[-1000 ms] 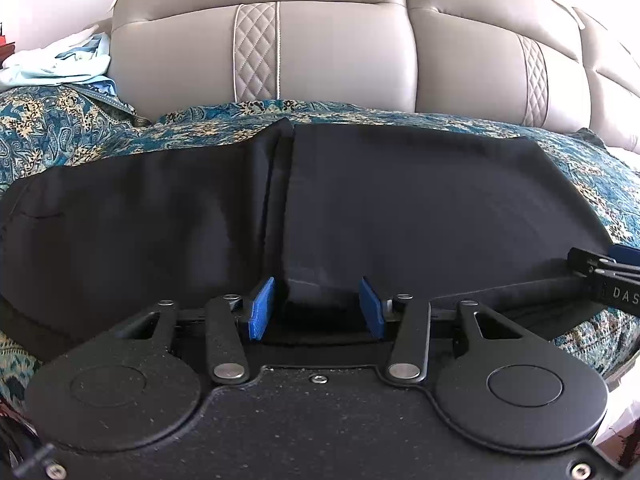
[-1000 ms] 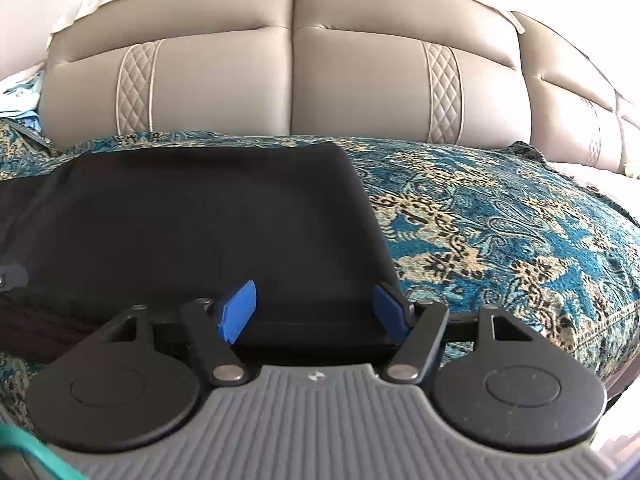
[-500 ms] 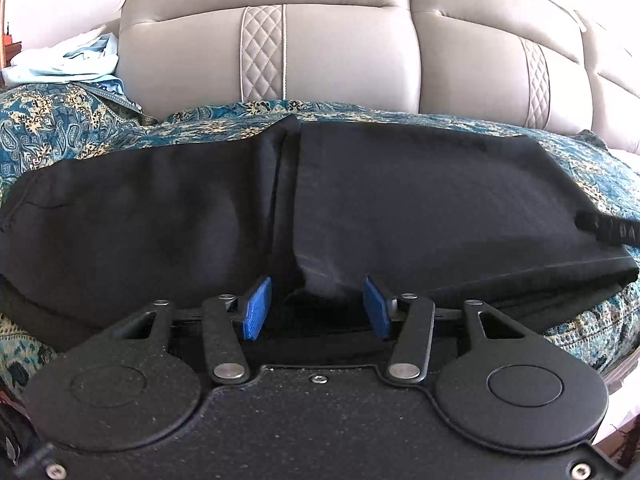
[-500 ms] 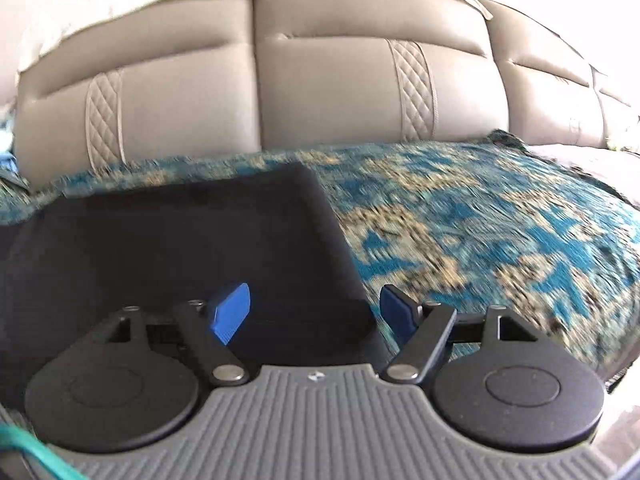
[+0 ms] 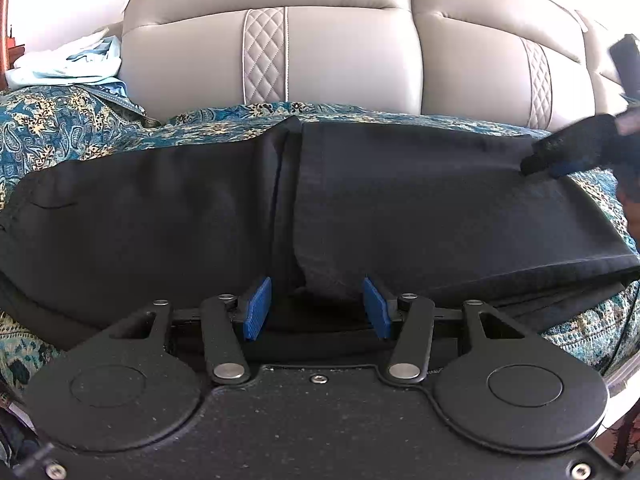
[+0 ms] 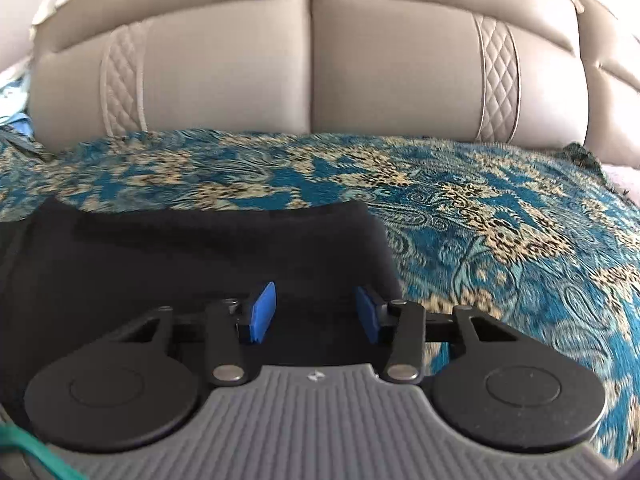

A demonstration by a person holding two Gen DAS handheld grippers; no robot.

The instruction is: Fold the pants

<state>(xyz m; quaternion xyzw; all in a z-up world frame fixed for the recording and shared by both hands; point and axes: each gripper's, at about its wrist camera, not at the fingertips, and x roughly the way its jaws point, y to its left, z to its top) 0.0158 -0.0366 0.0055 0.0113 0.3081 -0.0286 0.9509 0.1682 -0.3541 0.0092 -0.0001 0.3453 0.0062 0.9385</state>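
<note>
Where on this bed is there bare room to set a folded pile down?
Free: the patterned bedspread right of the black pants, up to the headboard. A narrow strip runs behind the pants. Crowded: the pants cover the middle; light clothes fill the far left corner.

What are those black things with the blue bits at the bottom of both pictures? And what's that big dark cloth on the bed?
Those are two grabbing tools, and a person holds one in each hand. Each has its own camera, so you get one picture per tool. The blue bits are soft pads. The dark cloth is a pair of black pants lying on a patterned bedspread, with a padded headboard behind. The left gripper is open over the near edge. The right gripper is closing over the pants' end, not pinching them yet.
</note>
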